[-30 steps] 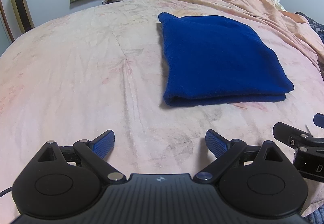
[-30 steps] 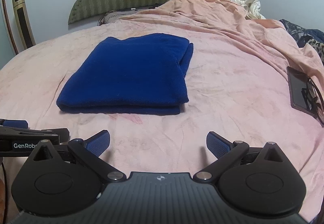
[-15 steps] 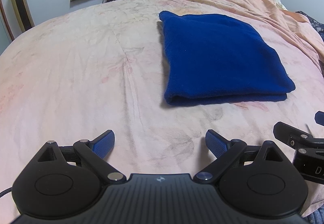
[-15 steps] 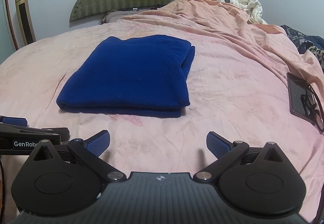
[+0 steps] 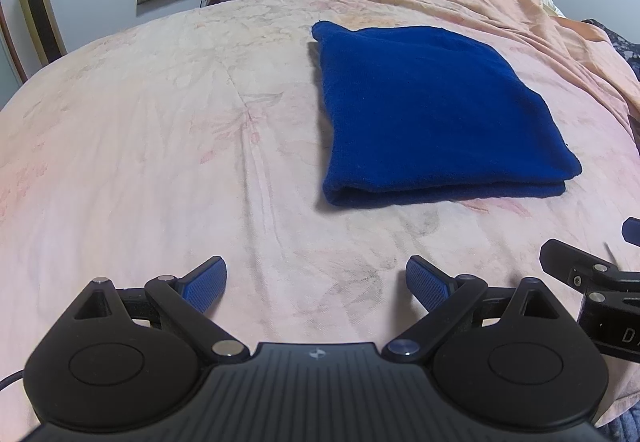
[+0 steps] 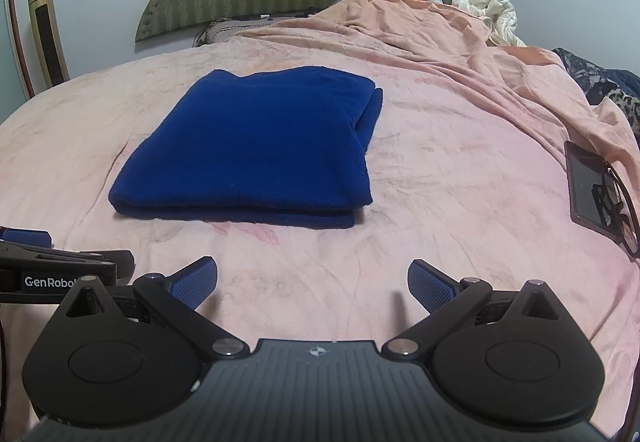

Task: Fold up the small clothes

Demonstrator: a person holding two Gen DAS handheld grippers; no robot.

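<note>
We hold our left gripper [image 5: 316,284] low over the bed [image 5: 132,146], its blue-padded fingers spread wide with nothing between them. The folded blue garment [image 5: 432,114] lies flat on the pink bedcover ahead of it and to its right, well apart from the fingertips. Our right gripper [image 6: 313,284] is likewise spread and empty; the same blue garment [image 6: 260,146] sits ahead and slightly to its left, folded edge facing us. Far to that gripper's right, a dark tablet [image 6: 584,182] rests on the cover with glasses [image 6: 618,210] lying on it.
</note>
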